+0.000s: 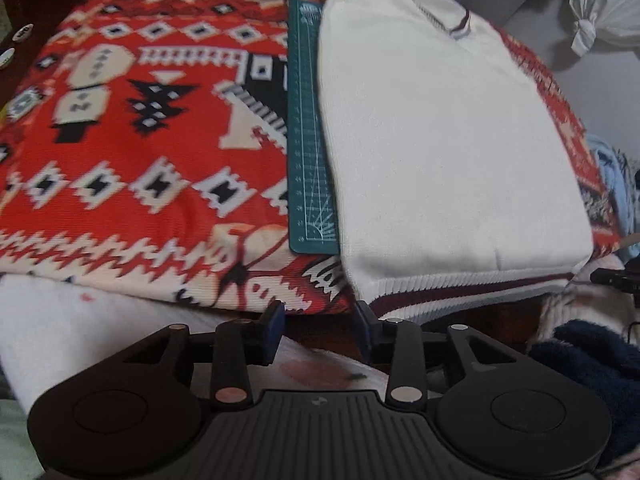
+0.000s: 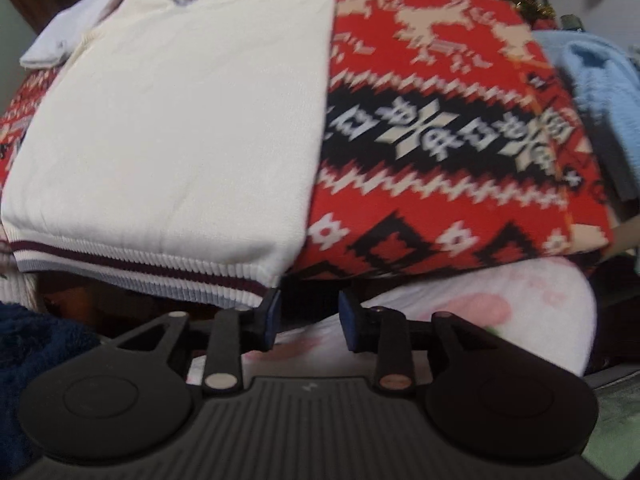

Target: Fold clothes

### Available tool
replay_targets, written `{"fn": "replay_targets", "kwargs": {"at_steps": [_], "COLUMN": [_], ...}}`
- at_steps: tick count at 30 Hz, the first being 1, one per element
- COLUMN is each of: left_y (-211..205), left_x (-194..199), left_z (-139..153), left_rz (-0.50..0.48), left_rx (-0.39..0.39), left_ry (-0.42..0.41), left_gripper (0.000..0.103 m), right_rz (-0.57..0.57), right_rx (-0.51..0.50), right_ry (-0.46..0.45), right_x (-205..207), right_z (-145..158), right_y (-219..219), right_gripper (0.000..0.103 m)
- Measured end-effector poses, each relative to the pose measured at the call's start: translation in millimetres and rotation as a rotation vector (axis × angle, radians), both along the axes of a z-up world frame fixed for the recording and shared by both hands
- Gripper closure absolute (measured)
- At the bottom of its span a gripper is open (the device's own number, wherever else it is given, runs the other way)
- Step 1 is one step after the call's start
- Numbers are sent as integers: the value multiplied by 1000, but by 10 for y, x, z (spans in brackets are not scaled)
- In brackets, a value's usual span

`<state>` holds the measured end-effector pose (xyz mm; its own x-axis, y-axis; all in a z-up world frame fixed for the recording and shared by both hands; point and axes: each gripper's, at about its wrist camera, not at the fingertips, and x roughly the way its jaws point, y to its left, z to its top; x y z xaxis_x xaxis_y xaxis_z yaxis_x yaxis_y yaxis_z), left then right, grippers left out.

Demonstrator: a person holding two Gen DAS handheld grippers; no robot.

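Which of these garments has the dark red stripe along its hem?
The cream knitted sweater lying flat on the red patterned blanket; the light blue fluffy garment shows none.

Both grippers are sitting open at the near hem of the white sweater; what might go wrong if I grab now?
1. The cream knit sweater's striped ribbed hem overhangs the red patterned blanket, so the open left gripper or right gripper may pinch one layer only.
2. The green cutting mat lies partly under the sweater and may drag along.
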<state>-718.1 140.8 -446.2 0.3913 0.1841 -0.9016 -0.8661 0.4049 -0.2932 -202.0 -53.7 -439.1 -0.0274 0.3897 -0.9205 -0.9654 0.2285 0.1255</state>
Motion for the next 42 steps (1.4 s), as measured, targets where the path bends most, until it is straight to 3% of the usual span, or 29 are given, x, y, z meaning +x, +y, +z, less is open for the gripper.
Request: {"fn": "replay_targets", "kwargs": {"at_steps": [5, 9, 11, 12, 14, 20, 25, 29, 38, 42], "left_y": [127, 477, 745, 868, 1128, 1951, 2288, 2557, 3017, 3235], "left_x": [76, 648, 941, 1080, 1318, 1763, 1806, 1840, 1711, 1762], "left_z": [470, 561, 481, 422, 322, 276, 415, 527, 667, 635], "left_rz": [-18, -53, -60, -62, -62, -110, -64, -27, 113, 92], "left_rx": [142, 275, 303, 304, 298, 249, 219, 195, 134, 176], "left_ry": [-109, -180, -195, -187, -163, -127, -118, -111, -144, -137], "left_gripper": [62, 60, 62, 63, 78, 84, 84, 84, 84, 84], "right_rz": [-32, 4, 35, 49, 67, 74, 131, 79, 18, 77], "right_rx": [210, 336, 373, 380, 375, 282, 219, 186, 249, 282], "right_ry": [-40, -60, -73, -78, -87, -29, 3, 79, 192, 161], "right_x": [55, -11, -28, -27, -32, 362, 415, 389, -142, -418], "right_z": [561, 679, 633, 594, 469, 135, 189, 200, 270, 380], "right_y": [176, 671, 1013, 1200, 1521, 2668, 3386, 3665, 3989, 4374], "right_gripper": [68, 68, 69, 70, 76, 86, 86, 86, 85, 86]}}
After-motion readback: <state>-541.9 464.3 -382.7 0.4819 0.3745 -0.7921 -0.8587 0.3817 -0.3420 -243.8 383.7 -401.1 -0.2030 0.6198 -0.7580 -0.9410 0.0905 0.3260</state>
